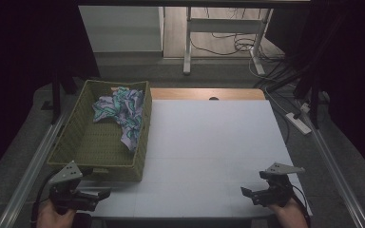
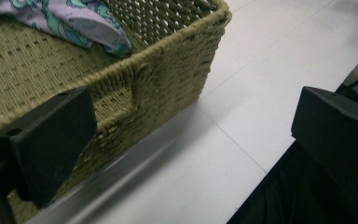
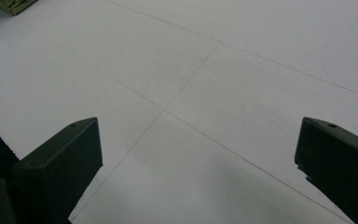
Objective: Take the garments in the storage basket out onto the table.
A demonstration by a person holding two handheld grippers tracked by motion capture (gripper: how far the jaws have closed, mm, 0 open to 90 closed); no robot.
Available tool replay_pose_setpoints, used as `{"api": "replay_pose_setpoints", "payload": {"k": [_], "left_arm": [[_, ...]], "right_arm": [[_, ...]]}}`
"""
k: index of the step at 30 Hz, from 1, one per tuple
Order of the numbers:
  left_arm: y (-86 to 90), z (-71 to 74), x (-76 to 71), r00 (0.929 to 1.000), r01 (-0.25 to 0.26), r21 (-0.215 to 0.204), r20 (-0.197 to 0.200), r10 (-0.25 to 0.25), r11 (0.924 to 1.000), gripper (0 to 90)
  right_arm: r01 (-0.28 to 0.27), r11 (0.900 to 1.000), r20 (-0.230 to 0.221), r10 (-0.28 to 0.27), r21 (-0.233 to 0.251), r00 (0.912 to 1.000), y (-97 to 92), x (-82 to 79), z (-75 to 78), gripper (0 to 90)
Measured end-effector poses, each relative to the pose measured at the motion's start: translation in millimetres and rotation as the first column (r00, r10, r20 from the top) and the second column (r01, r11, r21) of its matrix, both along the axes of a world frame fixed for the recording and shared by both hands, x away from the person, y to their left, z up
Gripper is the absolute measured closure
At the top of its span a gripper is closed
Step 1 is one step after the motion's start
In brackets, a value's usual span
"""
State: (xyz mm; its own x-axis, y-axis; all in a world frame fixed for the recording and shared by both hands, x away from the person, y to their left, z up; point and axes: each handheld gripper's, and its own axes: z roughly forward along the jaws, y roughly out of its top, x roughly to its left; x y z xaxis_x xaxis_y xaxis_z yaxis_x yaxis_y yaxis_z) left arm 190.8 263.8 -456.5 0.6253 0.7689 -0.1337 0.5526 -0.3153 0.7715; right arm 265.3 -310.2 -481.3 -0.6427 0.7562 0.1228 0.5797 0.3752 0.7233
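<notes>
High view: the woven basket stands at the left of the white table, its long axis running from the near edge toward the far edge. The patterned cloth lies crumpled in the far half of the basket, against the wall that faces the table centre; one tail of it trails along that wall toward the near end, so its rough long axis follows that of the basket. The left gripper sits just outside the near wall of the basket, jaws pointing toward the table centre. The right gripper rests well apart from the basket, near the near edge of the table, pointing back toward the basket. Neither holds anything.

Left gripper view: the jaws stand wide apart and empty. The near corner of the basket and its handle slot lie just beyond the left jaw; the cloth shows inside, beyond that wall.

Right gripper view: the jaws stand wide apart and empty over bare table; a corner of the basket shows far off.

Judgement: the work on the cloth appears not yet begun. Reaching into the basket, gripping the cloth and lifting it out all remain
</notes>
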Motion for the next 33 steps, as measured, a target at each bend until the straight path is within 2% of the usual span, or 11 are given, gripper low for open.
{"api": "replay_pose_setpoints", "payload": {"k": [5, 9, 14, 17, 21, 25, 29, 33], "left_arm": [[0.5, 2.8, 4.4, 0.9999, -0.002, 0.004, -0.016, 0.002, 1.0, 0.0], [1.3, 9.7, 10.8, 1.0, -0.002, -0.012, -0.004, 0.002, 0.9999, 0.0], [1.7, 17.4, 18.7, 1.0, 0.002, -0.004, 0.0, -0.002, 1.0, 0.0], [2.6, 20.1, 26.9, 1.0, -0.003, 0.013, -0.009, 0.003, 0.9999, 0.0], [4.4, 21.0, 37.9, 0.9995, 0.0, -0.003, -0.031, 0.0, 1.0, 0.0], [6.6, 24.9, 50.2, 0.9993, 0.002, -0.024, -0.038, -0.003, 0.9997, 0.0], [7.4, 31.3, 65.0, 0.999, 0.009, 0.002, -0.043, -0.009, 1.0, 0.0], [7.2, 35.6, 82.0, 0.9979, 0.029, 0.007, -0.058, -0.029, 0.9995, 0.0]], "right_arm": [[0.001, 1.0, -0.004, -0.001, -0.006, 1.0, 0.5, 0.1, 0.0, 0.6], [-0.002, 0.9999, -0.007, 0.002, -0.013, 1.0, 1.2, 0.3, -0.3, 0.6], [-0.007, 0.9996, -0.007, 0.007, -0.027, 0.9999, 2.8, 0.3, -0.6, 0.6], [-0.008, 0.9998, 0.001, 0.008, -0.019, 1.0, 2.3, -0.4, -0.2, 0.6], [-0.002, 1.0, -0.005, 0.002, -0.008, 1.0, 0.7, 0.1, 0.1, 0.6], [-0.004, 0.9999, -0.005, 0.004, -0.01, 1.0, 1.0, 0.3, -0.2, 0.6], [-0.007, 0.9999, -0.007, 0.007, -0.013, 1.0, 1.2, 0.6, -0.4, 0.6], [-0.008, 0.9999, -0.008, 0.007, -0.012, 0.9999, 1.0, 0.9, -0.5, 0.6]]}}
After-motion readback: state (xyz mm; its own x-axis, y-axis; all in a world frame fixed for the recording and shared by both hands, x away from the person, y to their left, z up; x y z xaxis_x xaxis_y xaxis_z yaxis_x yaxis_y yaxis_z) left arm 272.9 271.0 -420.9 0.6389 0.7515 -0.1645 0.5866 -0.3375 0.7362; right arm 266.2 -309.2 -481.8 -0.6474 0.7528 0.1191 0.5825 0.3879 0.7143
